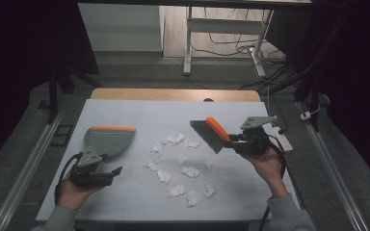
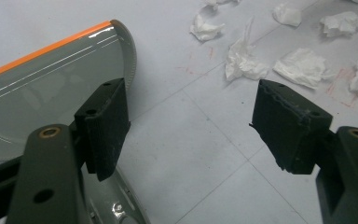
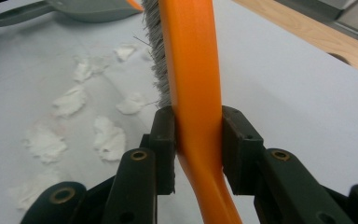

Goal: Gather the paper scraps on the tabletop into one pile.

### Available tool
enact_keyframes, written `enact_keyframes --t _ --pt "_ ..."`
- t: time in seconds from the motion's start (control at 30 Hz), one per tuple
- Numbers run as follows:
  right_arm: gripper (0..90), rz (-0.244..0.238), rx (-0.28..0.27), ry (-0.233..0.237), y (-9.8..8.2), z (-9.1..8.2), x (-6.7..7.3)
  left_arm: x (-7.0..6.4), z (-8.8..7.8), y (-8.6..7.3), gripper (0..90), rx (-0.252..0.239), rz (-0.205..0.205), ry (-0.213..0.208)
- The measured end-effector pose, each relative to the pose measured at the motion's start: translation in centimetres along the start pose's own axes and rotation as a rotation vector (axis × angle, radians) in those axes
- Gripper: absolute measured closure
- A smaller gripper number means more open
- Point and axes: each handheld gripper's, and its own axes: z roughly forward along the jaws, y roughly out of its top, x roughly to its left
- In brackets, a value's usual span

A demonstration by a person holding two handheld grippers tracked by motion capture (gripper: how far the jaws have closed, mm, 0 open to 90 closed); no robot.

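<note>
The right tongs [image 1: 236, 140] pinch the orange handle of a hand brush [image 1: 212, 134], jaws pressed against both sides of it, as the right gripper view shows plainly. The brush's long axis runs straight out ahead of these tongs, bristles at the far end, and it hangs above the white surface [image 1: 139, 110] just past the near edge of a scatter of crumpled tissue scraps [image 1: 180, 166].

The left tongs [image 1: 111, 174] stand spread and hold nothing. The grey dustpan [image 1: 107, 139] with its orange lip lies on the surface just ahead of and partly under the left jaw in the left gripper view, its handle nearest these tongs, so the left hand is the nearer one to it.

The scraps lie between the two tools: ahead and to the side of the brush bristles, and off to the right of the left tongs. A sweep would likely run from the brush toward the pan.
</note>
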Motion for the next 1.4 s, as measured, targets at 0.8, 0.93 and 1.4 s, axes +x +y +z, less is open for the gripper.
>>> enact_keyframes --t 0.8,0.93,1.4 --pt "68.3 0.020 0.277 -0.288 0.8 4.2 -4.3 0.1 0.7 -0.8 27.8 0.004 -0.006 -0.013" --pt "68.4 -0.007 0.316 -0.300 0.9 5.5 -4.6 0.0 0.8 -0.8 27.9 0.011 -0.001 -0.016" --pt "69.8 -0.143 0.448 -0.273 2.2 9.5 -2.2 0.6 0.4 -1.0 30.6 -0.031 -0.024 0.030"
